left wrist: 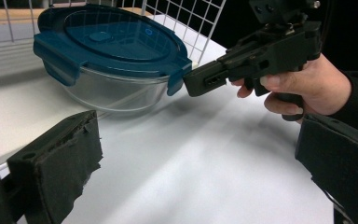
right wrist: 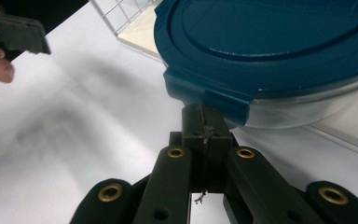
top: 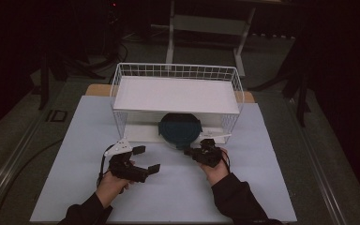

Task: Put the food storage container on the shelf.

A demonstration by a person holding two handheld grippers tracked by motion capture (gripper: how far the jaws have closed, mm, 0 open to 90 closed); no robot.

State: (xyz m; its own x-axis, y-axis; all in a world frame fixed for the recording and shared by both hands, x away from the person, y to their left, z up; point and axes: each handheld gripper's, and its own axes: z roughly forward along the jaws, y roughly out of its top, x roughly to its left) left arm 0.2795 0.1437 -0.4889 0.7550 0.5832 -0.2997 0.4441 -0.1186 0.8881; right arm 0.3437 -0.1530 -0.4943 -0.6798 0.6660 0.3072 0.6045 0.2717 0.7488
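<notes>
My right gripper, jaws pressed together, touches the latch of the blue-lidded container under the wire rack; my left gripper waits wide (container's far side hidden).

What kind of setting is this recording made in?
Probably a lab or studio recording bench, not a kitchen: a white-covered table, a white wire rack staged on it, and dark equipment stands and cables on the floor behind.
</notes>
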